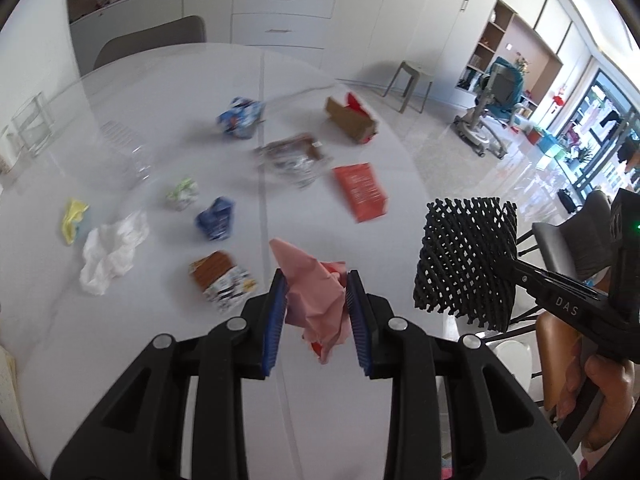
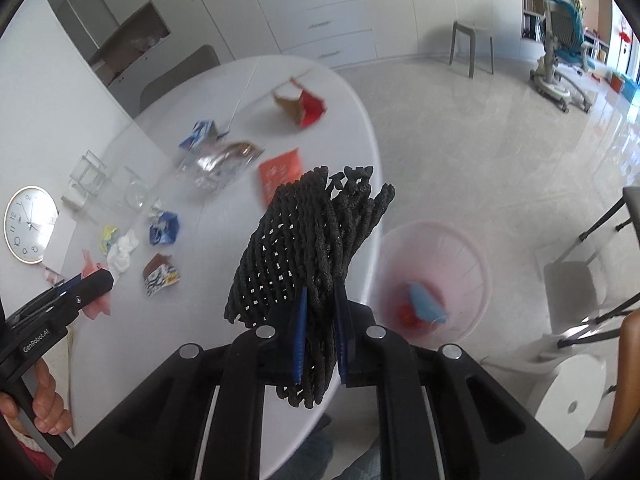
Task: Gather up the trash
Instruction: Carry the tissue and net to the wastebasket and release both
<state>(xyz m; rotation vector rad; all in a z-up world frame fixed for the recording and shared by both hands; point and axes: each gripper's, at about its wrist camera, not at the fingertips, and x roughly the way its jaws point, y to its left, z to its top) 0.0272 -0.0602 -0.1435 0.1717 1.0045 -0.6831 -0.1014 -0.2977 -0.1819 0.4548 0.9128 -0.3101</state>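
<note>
Trash lies scattered over the white table [image 1: 168, 92], and each gripper carries one piece of it. The left gripper [image 1: 317, 312] is clamped on a crumpled pink paper [image 1: 316, 300], squeezed between its blue pads [image 1: 276, 320] and lifted above the table's near part. The right gripper [image 2: 321, 336] is closed narrowly on a black foam net sleeve [image 2: 304, 248], which stands up from its fingers and leans toward the left; in the left wrist view the same net [image 1: 466, 260] hangs well to the right of the left gripper, past the table edge.

Just ahead and left of the left gripper sits a torn brown and white wrapper [image 1: 220, 280]. Farther left lies a crumpled white tissue [image 1: 112, 252], with a yellow scrap [image 1: 74, 218] beside it. Ahead are a crushed blue wrapper [image 1: 216, 218] and a small green and white wad [image 1: 182, 194]. Ahead and right lies a flat red packet [image 1: 362, 192]; beyond it a clear crinkled plastic wrapper [image 1: 294, 158], a blue and white bag [image 1: 240, 116] and an open brown and red carton [image 1: 350, 118].

To the right of the right gripper, and below it on the floor beside the table, stands a translucent pink bin [image 2: 472, 264] holding a blue item [image 2: 426, 304] and something red [image 2: 408, 314]. Far left of that gripper, a round clock [image 2: 30, 224] leans at the table's edge.
</note>
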